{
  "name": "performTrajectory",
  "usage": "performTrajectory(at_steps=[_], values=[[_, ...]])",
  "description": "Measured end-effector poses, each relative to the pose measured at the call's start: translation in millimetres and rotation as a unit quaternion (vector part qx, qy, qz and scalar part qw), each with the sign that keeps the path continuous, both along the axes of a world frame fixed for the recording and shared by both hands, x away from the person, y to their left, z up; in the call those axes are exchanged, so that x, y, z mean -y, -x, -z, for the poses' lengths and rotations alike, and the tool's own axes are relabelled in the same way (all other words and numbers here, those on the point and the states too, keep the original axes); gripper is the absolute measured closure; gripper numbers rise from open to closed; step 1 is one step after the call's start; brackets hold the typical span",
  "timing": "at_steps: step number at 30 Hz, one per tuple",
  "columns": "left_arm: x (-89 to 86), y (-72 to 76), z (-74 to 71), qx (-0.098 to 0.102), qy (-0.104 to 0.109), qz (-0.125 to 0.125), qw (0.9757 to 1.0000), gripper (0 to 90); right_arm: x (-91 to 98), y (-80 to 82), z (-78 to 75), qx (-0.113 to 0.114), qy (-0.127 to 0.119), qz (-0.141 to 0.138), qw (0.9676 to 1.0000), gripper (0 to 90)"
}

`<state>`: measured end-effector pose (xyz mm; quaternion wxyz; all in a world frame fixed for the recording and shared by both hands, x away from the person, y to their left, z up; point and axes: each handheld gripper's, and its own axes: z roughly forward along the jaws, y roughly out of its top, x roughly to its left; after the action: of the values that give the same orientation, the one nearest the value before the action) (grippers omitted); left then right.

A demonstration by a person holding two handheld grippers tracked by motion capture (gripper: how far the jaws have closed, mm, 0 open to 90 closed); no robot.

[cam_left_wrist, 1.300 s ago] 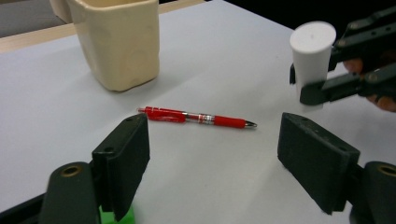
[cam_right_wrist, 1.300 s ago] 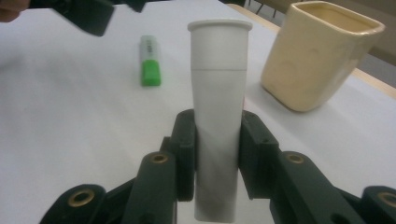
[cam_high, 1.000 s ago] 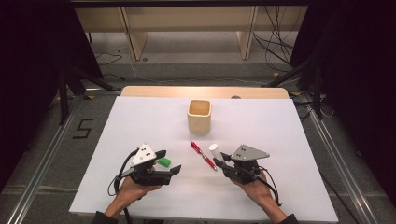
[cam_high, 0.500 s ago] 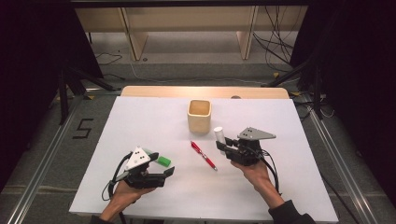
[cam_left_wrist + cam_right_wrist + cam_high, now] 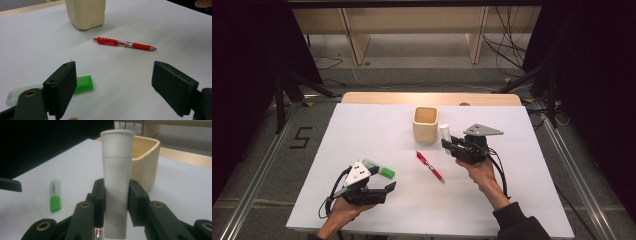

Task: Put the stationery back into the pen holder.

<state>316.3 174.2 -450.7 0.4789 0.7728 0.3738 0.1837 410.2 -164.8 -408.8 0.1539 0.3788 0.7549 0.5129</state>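
Right gripper [image 5: 446,145]: my jaws are pinched on a white plastic tube with a flared cap [image 5: 116,182], one black pad on each side of its lower half. The tube stands upright between them, cap end up, its bottom edge below the pads.
White tube, from above [image 5: 445,136]: lifted off the white desk [image 5: 372,125], just to the right of the cream square-sided cup [image 5: 425,124] and close beside its wall; I cannot tell whether it touches the cup.
Cream cup, seen past the tube [image 5: 146,162]: right behind the tube, open mouth up, standing on the desk.
Left gripper [image 5: 387,189]: my jaws are spread wide with nothing between them but bare desk, held low, well in front of the cup and to its left.
Green-and-clear flat marker [image 5: 80,85]: lying on the desk just behind my left jaw, partly hidden by it, not touched. In the high view it lies at [image 5: 379,170], well short of the cup on its left side.
Red click pen with a silver tip [image 5: 430,166]: flat on the desk in front of the cup, angled, between my two grippers and apart from both.
Right hand [image 5: 479,172]: wrapped around the gripper's body, a dark sleeve behind it.
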Motion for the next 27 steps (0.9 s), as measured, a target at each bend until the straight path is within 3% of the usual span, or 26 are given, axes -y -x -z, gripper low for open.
performTrajectory(at_steps=[14, 17, 27], values=[[-6.3, -1.1, 1.7, 0.002, 0.002, -0.009, 1.0000, 19.7, -11.8, -29.3, -16.0, -0.002, -0.006, 0.012, 0.9999, 70.1], [-7.6, -0.9, 2.1, 0.005, -0.007, -0.012, 0.9999, 19.7, -14.1, -34.7, -18.8, -0.003, -0.010, 0.014, 0.9998, 70.1], [-9.4, 2.9, 1.5, 0.010, 0.001, -0.015, 0.9998, 19.7, -26.2, -55.2, -26.7, -0.005, -0.013, 0.025, 0.9996, 70.1]])
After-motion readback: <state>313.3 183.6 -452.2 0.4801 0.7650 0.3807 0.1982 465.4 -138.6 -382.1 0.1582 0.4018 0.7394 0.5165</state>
